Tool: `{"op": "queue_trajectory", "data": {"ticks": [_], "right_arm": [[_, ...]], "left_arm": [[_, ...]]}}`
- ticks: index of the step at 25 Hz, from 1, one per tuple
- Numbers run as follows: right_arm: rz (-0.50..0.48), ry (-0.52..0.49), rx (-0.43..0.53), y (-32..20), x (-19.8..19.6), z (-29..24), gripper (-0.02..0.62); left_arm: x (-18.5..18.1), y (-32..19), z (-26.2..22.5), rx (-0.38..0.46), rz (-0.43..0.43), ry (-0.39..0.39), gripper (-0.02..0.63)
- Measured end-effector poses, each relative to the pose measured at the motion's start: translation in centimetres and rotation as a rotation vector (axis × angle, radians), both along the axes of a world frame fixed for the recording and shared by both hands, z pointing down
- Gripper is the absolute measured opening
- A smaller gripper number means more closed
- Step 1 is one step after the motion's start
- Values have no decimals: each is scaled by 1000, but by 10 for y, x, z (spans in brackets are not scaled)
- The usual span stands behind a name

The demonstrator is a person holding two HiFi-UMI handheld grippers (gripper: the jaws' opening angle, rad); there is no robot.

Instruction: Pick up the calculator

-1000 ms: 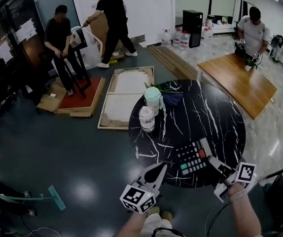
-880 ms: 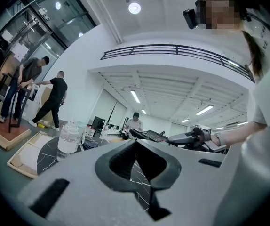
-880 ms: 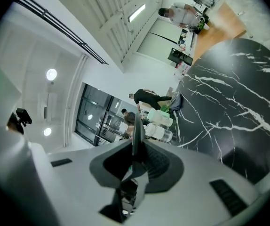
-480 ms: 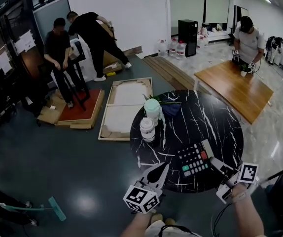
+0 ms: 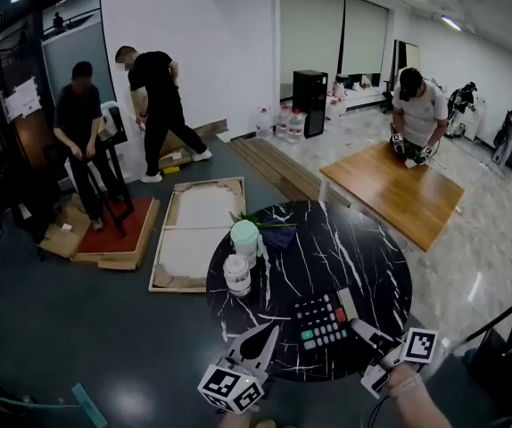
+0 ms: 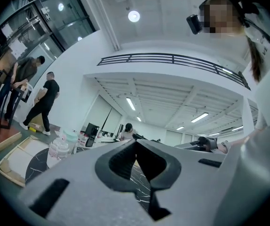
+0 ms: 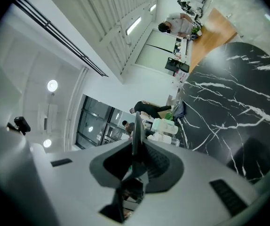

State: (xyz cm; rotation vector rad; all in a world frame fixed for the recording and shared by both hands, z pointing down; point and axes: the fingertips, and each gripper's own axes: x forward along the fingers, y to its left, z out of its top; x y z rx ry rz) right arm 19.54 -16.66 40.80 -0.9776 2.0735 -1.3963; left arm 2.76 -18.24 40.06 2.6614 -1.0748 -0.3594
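The calculator (image 5: 320, 321), black with red and green keys, sits over the near part of the round black marble table (image 5: 363, 257). My right gripper (image 5: 356, 325) is shut on its right edge. In the right gripper view the calculator (image 7: 136, 126) shows edge-on as a thin dark slab pinched between the jaws. My left gripper (image 5: 271, 331) hovers at the table's near left rim, left of the calculator. Its jaws are shut with nothing in them, and in the left gripper view the left gripper (image 6: 136, 145) has its tips meeting.
Two white lidded jars (image 5: 237, 275) (image 5: 245, 237) stand at the table's left side, with a dark cloth (image 5: 279, 237) and a green stem behind them. A wooden table (image 5: 390, 190) with a person at it lies beyond. Flat frames (image 5: 198, 230) and two people are on the floor at the left.
Both grippers have risen a little, the right one still pinching the calculator. The head view has tilted up, so more of the room shows.
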Motion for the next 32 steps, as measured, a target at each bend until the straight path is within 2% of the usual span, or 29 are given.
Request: {"op": "queue_trajectory", "data": {"ticks": [3, 11, 27, 32], "right_arm": [[18, 10, -14, 1, 1, 5, 55], [65, -9, 20, -5, 7, -7, 55], [114, -20, 36, 10, 17, -12, 55], [129, -74, 37, 13, 14, -7, 55]], "left_arm": [[-1, -3, 0, 2, 5, 10, 8], [0, -8, -3, 14, 27, 14, 8], [-5, 8, 3, 0, 37, 14, 8], [-9, 15, 6, -18, 26, 26, 8]]}}
